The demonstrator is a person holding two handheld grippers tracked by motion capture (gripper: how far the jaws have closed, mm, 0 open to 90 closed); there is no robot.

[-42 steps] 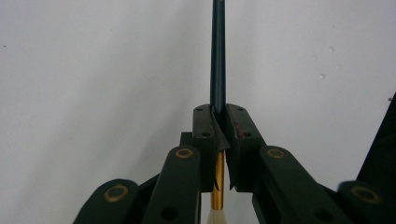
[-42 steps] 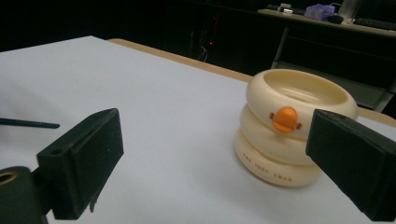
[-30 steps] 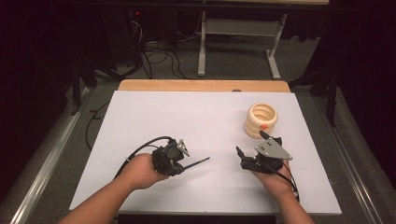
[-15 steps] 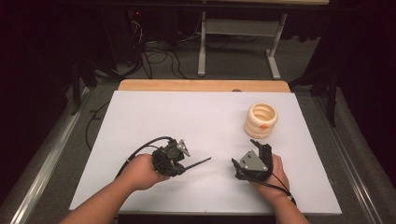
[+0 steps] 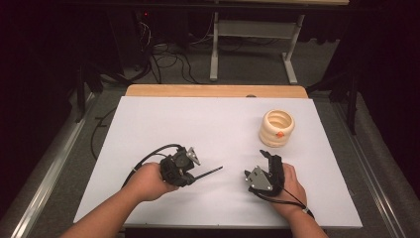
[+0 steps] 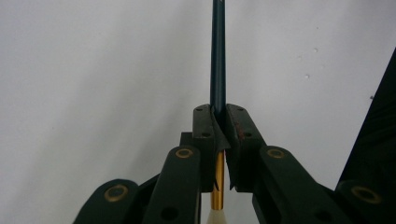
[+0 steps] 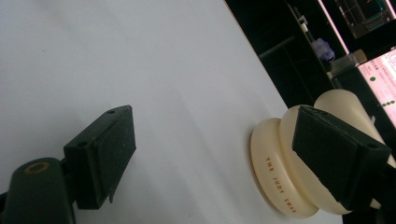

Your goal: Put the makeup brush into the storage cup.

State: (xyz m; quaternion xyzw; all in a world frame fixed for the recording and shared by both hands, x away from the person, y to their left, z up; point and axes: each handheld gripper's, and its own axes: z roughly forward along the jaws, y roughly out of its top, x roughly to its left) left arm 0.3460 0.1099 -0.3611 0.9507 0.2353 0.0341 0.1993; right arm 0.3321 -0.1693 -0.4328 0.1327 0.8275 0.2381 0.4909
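- Left gripper view is showing the left gripper point(image 6: 219, 116) clamping tight on a thin dark brush handle point(image 6: 218, 56), with a gold ferrule point(image 6: 217, 186) and pale tip sitting behind the pads.
- Brush is looking light, stiff and slim; it is likely to pivot, so gripping near the ferrule is seeming safest.
- High view is showing the handle point(image 5: 208, 173) pointing out over the white table point(image 5: 198, 124) toward the right gripper point(image 5: 267, 163).
- Right gripper is standing wide open, its jaws having just been closing a little, holding nothing.
- Cream ribbed holder point(image 5: 277, 128) is sitting just beyond it, looking rigid, smooth and easily tipped; in the right gripper view the holder point(image 7: 280, 163) is lying partly behind one jaw.
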